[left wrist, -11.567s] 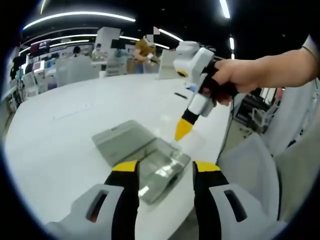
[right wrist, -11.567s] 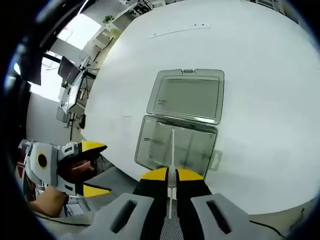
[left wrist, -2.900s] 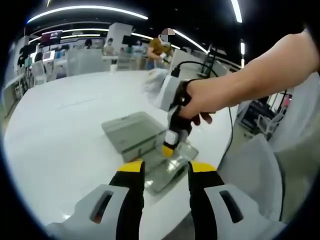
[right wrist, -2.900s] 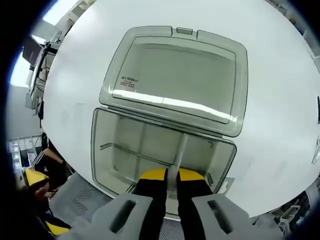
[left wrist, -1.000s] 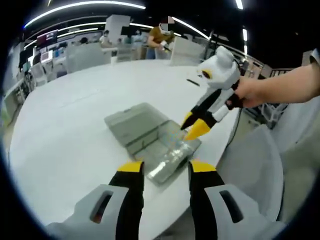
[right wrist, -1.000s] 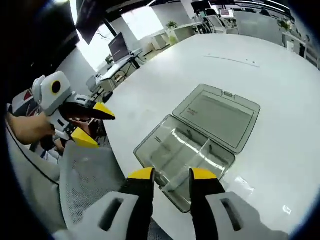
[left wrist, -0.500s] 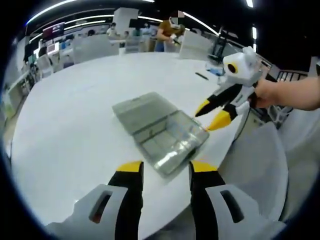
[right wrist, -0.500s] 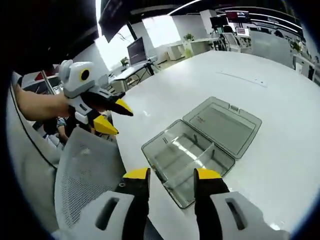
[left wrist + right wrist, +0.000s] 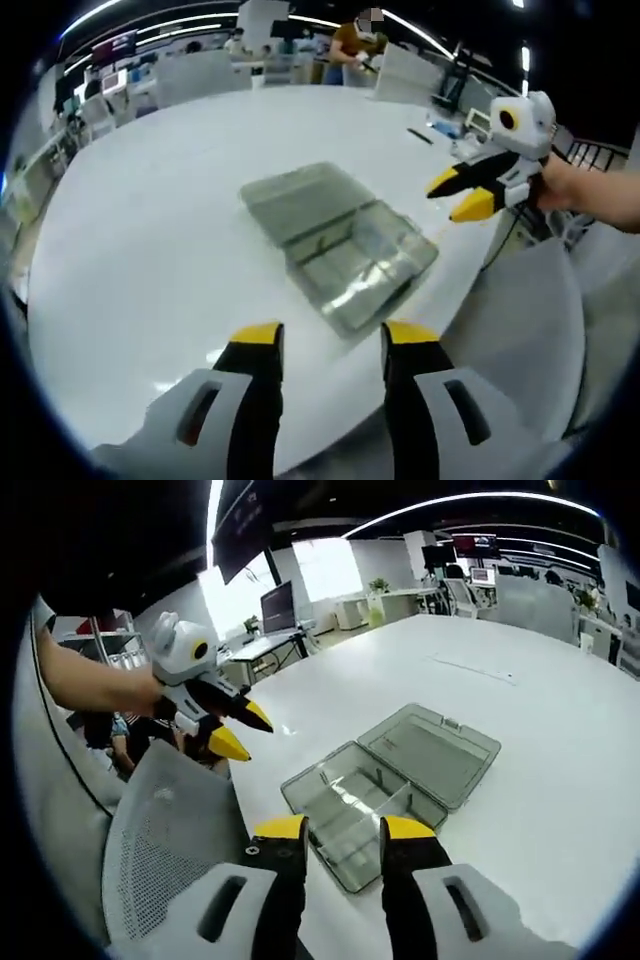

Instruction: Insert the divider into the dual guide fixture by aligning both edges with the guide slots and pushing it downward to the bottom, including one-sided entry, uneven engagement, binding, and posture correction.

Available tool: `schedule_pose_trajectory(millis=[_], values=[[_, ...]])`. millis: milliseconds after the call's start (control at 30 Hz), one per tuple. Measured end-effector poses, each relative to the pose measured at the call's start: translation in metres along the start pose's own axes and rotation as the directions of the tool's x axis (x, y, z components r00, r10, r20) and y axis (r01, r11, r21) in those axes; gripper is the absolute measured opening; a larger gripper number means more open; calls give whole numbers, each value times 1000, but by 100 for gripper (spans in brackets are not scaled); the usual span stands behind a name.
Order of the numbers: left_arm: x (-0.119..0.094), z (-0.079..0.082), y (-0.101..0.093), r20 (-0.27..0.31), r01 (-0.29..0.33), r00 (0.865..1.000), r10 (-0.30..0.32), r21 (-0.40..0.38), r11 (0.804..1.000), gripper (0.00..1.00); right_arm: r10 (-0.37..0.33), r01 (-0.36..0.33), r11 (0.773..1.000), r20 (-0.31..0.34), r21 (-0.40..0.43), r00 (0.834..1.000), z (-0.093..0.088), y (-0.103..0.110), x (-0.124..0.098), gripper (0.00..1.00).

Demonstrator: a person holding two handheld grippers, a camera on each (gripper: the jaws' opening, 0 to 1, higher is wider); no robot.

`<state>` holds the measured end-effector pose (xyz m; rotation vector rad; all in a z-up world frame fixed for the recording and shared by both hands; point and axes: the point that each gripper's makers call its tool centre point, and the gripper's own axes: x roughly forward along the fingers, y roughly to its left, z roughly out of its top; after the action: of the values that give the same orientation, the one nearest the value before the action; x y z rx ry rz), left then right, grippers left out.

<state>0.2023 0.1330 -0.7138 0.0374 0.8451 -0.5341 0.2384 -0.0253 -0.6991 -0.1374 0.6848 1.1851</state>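
A clear grey plastic box lies open near the white table's edge, its lid (image 9: 298,197) (image 9: 432,740) folded flat behind the tray (image 9: 372,268) (image 9: 340,798). A thin clear divider (image 9: 386,802) stands inside the tray, between its side walls. My left gripper (image 9: 330,338) hangs open off the table's edge, short of the box, and appears in the right gripper view (image 9: 238,730) with yellow tips apart. My right gripper (image 9: 343,830) is open and empty; in the left gripper view it (image 9: 462,193) is held by a hand, to the right of the box.
The round white table (image 9: 150,230) has wide bare room around the box. A grey mesh chair (image 9: 165,855) (image 9: 525,330) stands by the near edge. Small items (image 9: 420,136) lie at the far side. Desks, monitors and people fill the room behind.
The right gripper, earlier shut on the divider down in the tray, has let go and is open. Both grippers have drawn back from the box, which looks smaller.
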Motion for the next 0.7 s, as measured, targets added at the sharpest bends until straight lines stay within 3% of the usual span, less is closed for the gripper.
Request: schedule_pose_trajectory(millis=[233,700], values=[[4,-7,9,-51,-20,999,19,-7,1000,39,-1,1,1000,26,-7,1000,1,-3,-4,27],[9,-19,38,-130,-81,989,66,-113,990,44,-1,1,998,12,-61,1000,-2,-1,-7,39]])
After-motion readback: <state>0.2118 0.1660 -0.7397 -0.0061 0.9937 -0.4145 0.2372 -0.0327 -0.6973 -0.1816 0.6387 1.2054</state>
